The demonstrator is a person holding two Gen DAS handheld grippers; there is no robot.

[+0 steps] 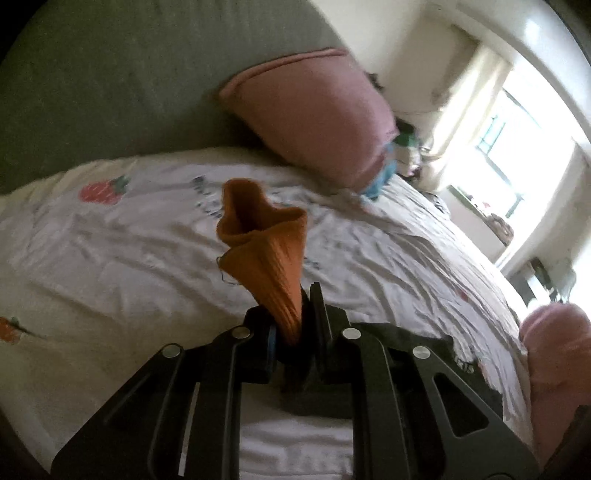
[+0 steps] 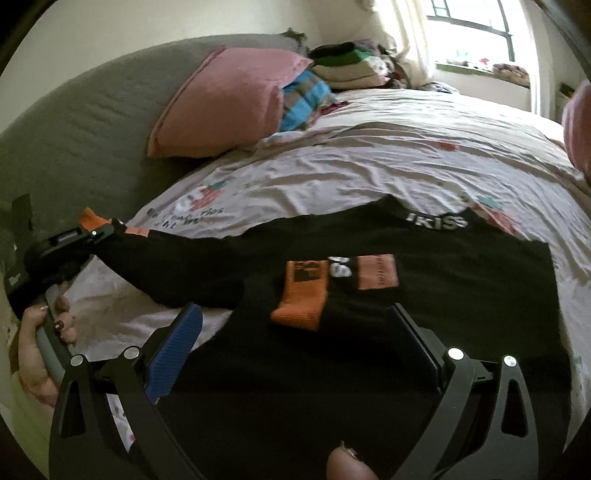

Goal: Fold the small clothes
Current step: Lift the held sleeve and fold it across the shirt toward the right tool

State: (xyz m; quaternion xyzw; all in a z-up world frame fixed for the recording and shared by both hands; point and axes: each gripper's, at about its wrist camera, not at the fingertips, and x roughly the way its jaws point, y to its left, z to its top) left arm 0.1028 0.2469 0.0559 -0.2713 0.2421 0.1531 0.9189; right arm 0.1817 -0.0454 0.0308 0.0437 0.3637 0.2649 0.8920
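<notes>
A black top (image 2: 424, 295) with orange cuffs and white lettering lies spread on the bed. My left gripper (image 1: 295, 314) is shut on one orange cuff (image 1: 266, 243), which sticks up past its tips; in the right wrist view it (image 2: 107, 229) holds that sleeve (image 2: 177, 258) stretched out to the left above the sheet. The other orange cuff (image 2: 301, 295) lies folded across the chest. My right gripper (image 2: 295, 332) is open and empty, low over the front of the top, its blue-padded finger (image 2: 173, 354) at the left.
A white printed sheet (image 2: 369, 166) covers the bed. A pink pillow (image 2: 229, 99) leans on the grey headboard (image 2: 74, 129). Folded clothes (image 2: 347, 66) are stacked behind the pillow. A second pink pillow (image 1: 554, 354) sits at the right. A bright window (image 2: 472, 26) is beyond.
</notes>
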